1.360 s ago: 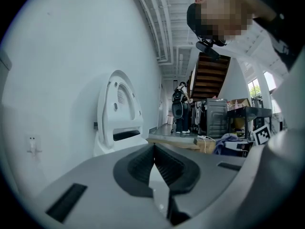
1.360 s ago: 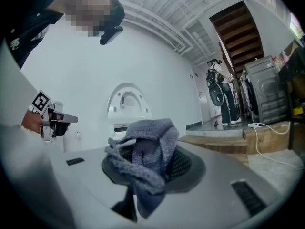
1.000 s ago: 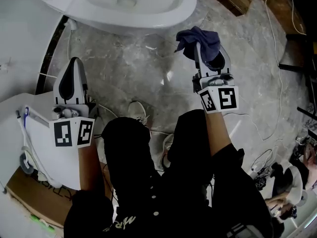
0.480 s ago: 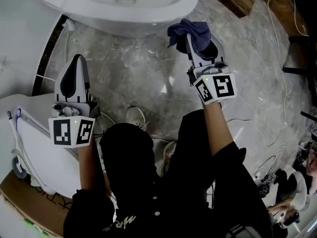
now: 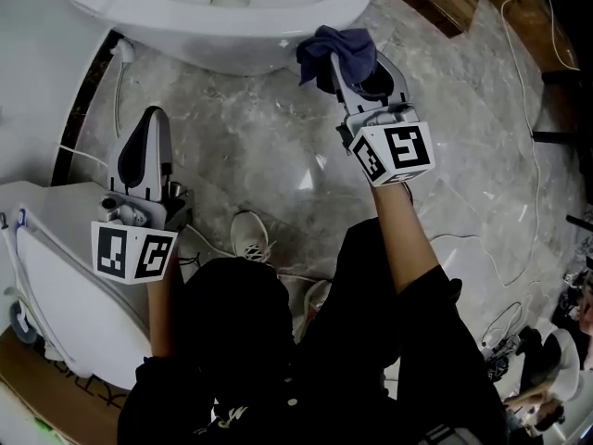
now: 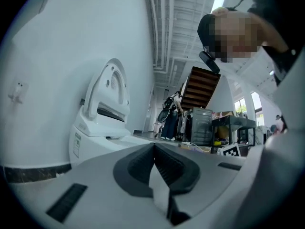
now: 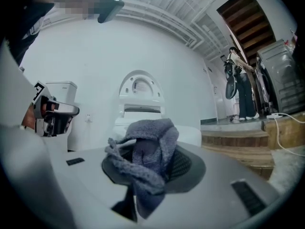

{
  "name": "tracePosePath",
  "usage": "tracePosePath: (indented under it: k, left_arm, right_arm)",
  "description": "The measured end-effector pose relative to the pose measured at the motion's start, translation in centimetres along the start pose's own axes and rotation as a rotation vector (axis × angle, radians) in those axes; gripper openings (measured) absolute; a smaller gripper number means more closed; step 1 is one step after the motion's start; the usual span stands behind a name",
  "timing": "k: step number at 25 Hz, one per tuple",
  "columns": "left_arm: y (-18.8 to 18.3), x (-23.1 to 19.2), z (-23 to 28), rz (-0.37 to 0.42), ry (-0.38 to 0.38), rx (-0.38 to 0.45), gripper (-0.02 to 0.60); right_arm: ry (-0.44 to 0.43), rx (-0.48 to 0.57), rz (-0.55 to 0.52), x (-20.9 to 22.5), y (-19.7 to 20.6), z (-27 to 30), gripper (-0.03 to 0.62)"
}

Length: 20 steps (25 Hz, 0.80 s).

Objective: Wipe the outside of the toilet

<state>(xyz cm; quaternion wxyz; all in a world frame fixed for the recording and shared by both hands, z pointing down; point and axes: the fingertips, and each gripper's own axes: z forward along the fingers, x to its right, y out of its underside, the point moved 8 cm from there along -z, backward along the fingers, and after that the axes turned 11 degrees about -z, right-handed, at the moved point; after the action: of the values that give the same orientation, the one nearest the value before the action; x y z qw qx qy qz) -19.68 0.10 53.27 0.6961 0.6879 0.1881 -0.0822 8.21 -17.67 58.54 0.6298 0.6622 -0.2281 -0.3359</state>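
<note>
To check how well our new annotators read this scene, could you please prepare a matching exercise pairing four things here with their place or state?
Things:
1. blue-grey terry cloth
2. white ceramic toilet bowl
3. left gripper
4. white sneaker

Places or states:
A. jaws together, nothing between them
B. on the grey marble floor
C. clamped in the right gripper
D. along the top edge of the head view

Pairs: 1-C, 2-D, 3-A, 4-B

White toilet, dark blue cloth, grey veined marble floor, black trousers, white shoe
</note>
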Motion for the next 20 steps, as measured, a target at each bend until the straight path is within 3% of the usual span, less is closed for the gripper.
tracePosePath:
  k: [3,14,20]
  left_arm:
    - [0.8,0.7,0.0,0.076,0.018,-0.006,0.011]
    - [2.4,1.2,-0.5,0.088,0.123,-0.023,0.011]
    - [3.1,0.7,-0.3,0.047,0.128,-0.003,0.011]
  right_arm:
    - [0.004,0.015,-0.004,-0.2,0.5,0.5,0.127]
    - [0.025,0.056,0.027,-0.3,2.6,1.8,0.127]
    - [0.035,0.078,0.020,-0.9,4.4,2.2,0.127]
